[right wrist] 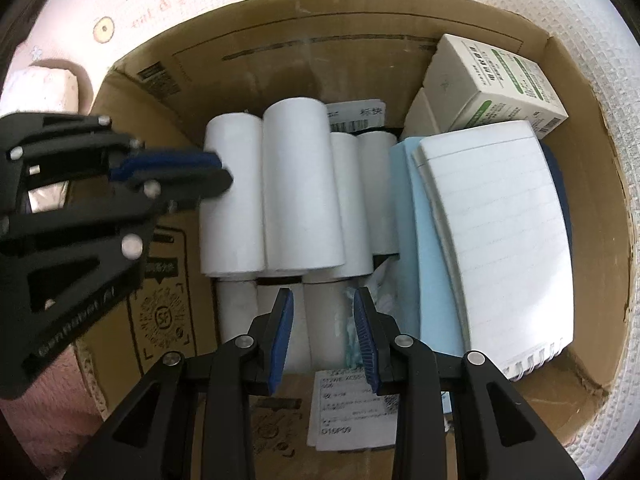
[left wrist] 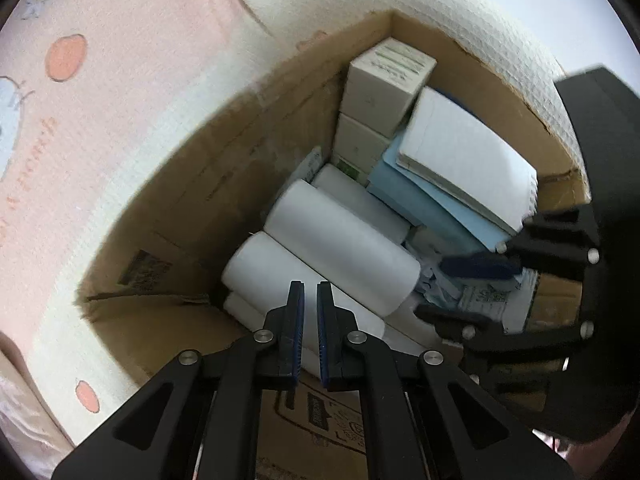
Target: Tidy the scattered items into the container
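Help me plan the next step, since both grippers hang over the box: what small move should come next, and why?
Probably lift both grippers clear of the cardboard box. The left gripper is shut on nothing and the right gripper holds nothing, while the white rolls and notebook already lie inside.

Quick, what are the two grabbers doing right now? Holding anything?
Left gripper: fingers closed, holding nothing.
Right gripper: fingers a little open, nothing between them, over the cardboard box.

white rolls (right wrist: 303, 184) inside cardboard box (right wrist: 280, 60)
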